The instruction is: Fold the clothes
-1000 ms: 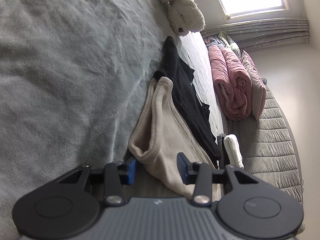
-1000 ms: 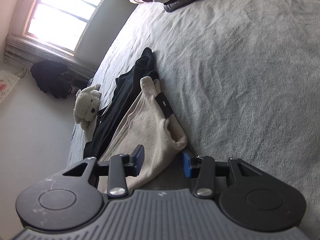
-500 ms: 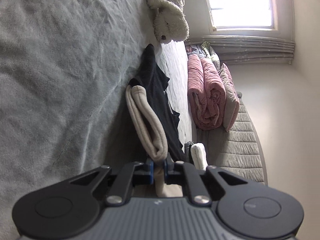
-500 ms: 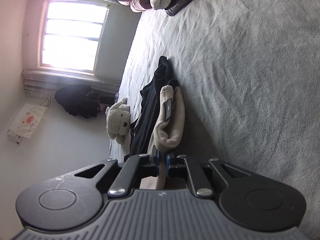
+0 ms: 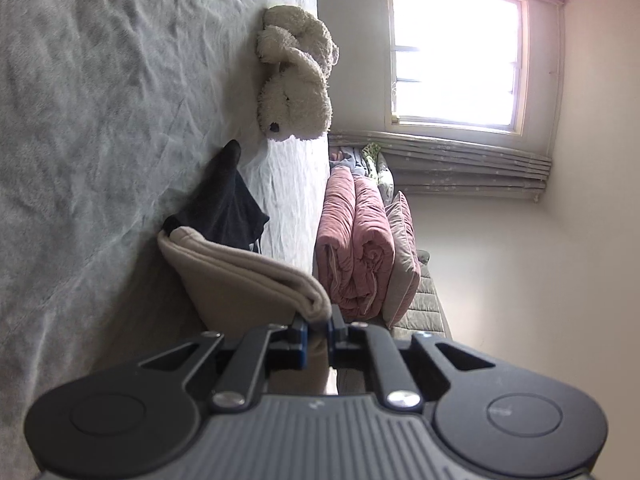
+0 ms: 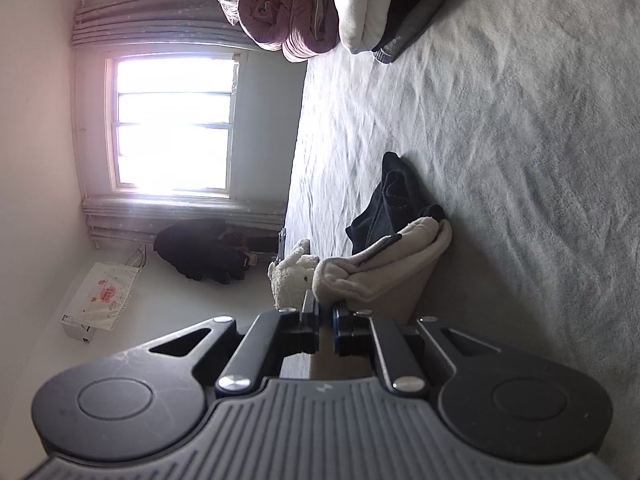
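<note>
Your left tongs (image 5: 316, 330) are pinched on one rolled edge of the beige garment (image 5: 244, 280), the cloth bunched between the blue pads. Your right tongs (image 6: 326, 320) are likewise clamped on the garment's other end (image 6: 376, 276), with a thick fold sitting just above the pads. The beige garment hangs stretched between the two grips, lifted off the grey bed (image 5: 88, 128), and its far part droops toward the blanket surface. A black garment (image 5: 224, 204) lies on the bed just behind the beige one, touching it at the far corner. A white plush toy (image 5: 296, 92) rests on the bed beyond the black garment, near the window (image 5: 456, 52). A rolled pink quilt (image 5: 356, 248) with pillows stands at the bed's far side. In the right wrist view, folded clothes (image 6: 384, 12) are stacked beside that quilt, and a dark pile (image 6: 204, 248) lies on the floor below the window.
</note>
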A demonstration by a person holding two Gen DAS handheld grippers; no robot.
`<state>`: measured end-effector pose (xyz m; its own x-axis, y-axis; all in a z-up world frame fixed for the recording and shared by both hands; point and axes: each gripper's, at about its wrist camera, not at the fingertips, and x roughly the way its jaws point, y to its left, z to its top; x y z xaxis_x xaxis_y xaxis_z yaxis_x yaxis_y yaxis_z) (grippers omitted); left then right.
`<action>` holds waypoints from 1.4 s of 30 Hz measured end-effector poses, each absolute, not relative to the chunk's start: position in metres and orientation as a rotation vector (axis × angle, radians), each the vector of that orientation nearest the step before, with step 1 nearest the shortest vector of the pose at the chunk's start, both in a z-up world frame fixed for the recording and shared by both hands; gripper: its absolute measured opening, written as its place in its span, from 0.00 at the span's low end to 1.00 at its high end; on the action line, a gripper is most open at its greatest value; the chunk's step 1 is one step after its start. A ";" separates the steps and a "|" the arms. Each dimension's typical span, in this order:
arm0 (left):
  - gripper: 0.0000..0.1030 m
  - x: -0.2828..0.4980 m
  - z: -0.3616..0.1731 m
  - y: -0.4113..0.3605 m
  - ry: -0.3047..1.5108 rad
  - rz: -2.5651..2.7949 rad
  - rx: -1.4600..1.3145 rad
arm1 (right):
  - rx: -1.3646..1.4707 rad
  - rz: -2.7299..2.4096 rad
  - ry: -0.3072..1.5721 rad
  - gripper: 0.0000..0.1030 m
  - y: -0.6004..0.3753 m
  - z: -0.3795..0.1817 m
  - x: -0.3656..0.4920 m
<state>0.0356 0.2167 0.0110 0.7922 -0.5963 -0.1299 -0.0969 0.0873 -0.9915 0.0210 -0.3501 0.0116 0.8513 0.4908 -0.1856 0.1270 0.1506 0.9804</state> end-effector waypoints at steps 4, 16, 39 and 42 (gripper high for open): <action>0.08 0.067 0.018 0.215 0.592 -0.391 -1.446 | 1.405 0.269 0.527 0.09 -0.352 0.020 0.046; 0.08 0.159 0.009 0.211 0.611 -0.318 -1.387 | 1.333 0.237 0.527 0.09 -0.347 0.010 0.141; 0.47 0.213 -0.021 0.207 0.592 -0.272 -1.177 | 1.332 0.288 0.478 0.39 -0.356 -0.057 0.186; 0.49 0.212 0.001 0.200 0.570 -0.253 -1.029 | 1.255 0.252 0.451 0.46 -0.355 -0.042 0.182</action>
<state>0.2119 0.1998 0.0005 0.8280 -0.4558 -0.3266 -0.0632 0.5030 -0.8620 0.1824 -0.3549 -0.0421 0.8861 0.4231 -0.1894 0.0608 0.2989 0.9524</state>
